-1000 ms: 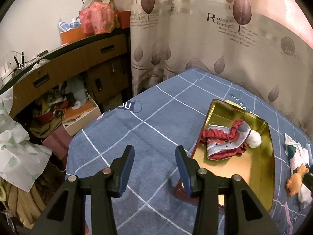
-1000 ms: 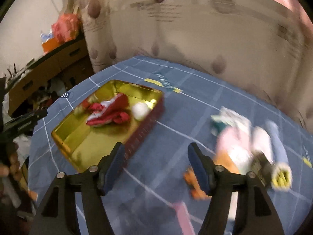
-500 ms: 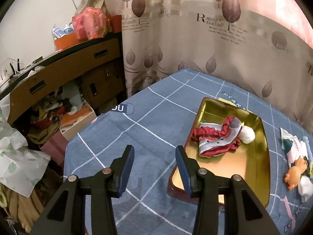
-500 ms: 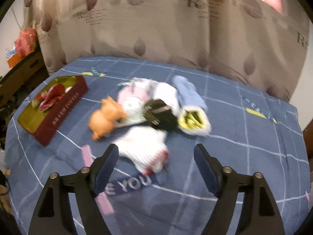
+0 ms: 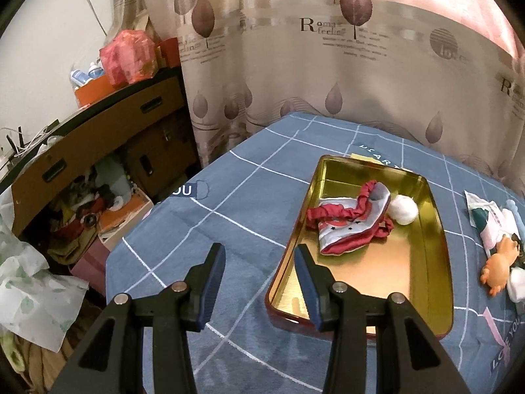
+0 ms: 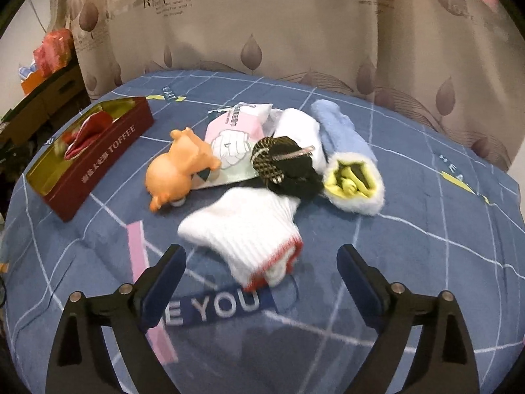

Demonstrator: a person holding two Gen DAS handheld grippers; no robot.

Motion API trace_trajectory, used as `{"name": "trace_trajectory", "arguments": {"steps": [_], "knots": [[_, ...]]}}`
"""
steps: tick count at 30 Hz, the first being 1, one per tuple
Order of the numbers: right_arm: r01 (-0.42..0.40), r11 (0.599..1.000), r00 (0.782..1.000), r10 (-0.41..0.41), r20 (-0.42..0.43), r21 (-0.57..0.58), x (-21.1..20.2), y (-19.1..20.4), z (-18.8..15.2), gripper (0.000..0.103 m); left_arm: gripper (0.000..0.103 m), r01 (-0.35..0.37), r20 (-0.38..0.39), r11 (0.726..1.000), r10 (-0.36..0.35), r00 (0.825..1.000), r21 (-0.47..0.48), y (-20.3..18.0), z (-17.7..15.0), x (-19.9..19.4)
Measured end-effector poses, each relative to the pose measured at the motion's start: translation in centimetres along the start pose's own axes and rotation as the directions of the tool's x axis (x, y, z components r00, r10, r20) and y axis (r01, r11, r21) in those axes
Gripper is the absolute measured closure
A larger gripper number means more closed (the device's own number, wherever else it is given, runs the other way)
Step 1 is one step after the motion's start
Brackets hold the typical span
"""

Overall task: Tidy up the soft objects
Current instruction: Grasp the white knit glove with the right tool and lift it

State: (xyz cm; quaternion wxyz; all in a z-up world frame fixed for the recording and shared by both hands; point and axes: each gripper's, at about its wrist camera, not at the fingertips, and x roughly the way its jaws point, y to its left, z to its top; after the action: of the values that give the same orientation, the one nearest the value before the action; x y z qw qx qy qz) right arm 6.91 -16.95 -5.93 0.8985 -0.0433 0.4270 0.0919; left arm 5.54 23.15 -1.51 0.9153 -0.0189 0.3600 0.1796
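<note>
A gold-lined red tin [image 5: 426, 262] [image 6: 108, 161] on the blue quilt holds a red and white Santa hat [image 5: 351, 220]. My left gripper [image 5: 259, 256] is open and empty, near the tin's near left corner. My right gripper [image 6: 261, 256] is wide open and empty, just in front of a white knit glove with a red cuff [image 6: 249, 233]. Behind the glove lie an orange toy pig [image 6: 177, 167], a pink and white packet [image 6: 233, 131], a black hair scrunchie with a clip [image 6: 285, 164], and a blue slipper with a yellow inside [image 6: 351, 157].
A leaf-print curtain [image 5: 328, 49] hangs behind the bed. Left of the bed stands a wooden cabinet [image 5: 98, 138] with clutter, boxes and bags on the floor. The quilt's edge [image 5: 131, 229] drops off at the left.
The right gripper has swung from the tin over to the pile of soft things and now faces the white glove, jaws wider. The left gripper has drifted slightly, still by the tin.
</note>
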Motion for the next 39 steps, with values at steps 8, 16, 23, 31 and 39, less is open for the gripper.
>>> {"name": "trace_trajectory", "arguments": {"steps": [8,16,23,31,39], "knots": [[0.004,1.000,1.000,-0.004,-0.008,-0.012,2.9,0.6,1.4,0.011,0.058,-0.009,-0.014,1.000,0.009,1.000,0.024,-0.5,-0.1,0.4],[-0.079,0.996,0.996,0.081,-0.049,0.047,5.0,0.6,1.1,0.048,0.058,-0.008,-0.004,0.997,0.009,1.000,0.075,-1.5,-0.5,0.4],[-0.077,0.992,0.997,0.078,-0.012,0.096,3.8,-0.3,0.4,0.070,0.058,0.078,0.006,0.993,-0.079,0.997,0.084,-2.3,-0.5,-0.3],[0.021,0.986,1.000,-0.020,-0.005,0.167,1.8,-4.6,-1.8,0.072,0.058,0.121,0.043,0.976,-0.130,0.991,0.179,-4.6,-1.1,-1.8],[0.057,0.970,0.998,-0.060,0.008,0.235,1.3,-8.0,-3.5,0.072,0.058,0.324,-0.035,0.901,-0.329,0.944,0.287,-9.4,-2.2,-3.3]]}}
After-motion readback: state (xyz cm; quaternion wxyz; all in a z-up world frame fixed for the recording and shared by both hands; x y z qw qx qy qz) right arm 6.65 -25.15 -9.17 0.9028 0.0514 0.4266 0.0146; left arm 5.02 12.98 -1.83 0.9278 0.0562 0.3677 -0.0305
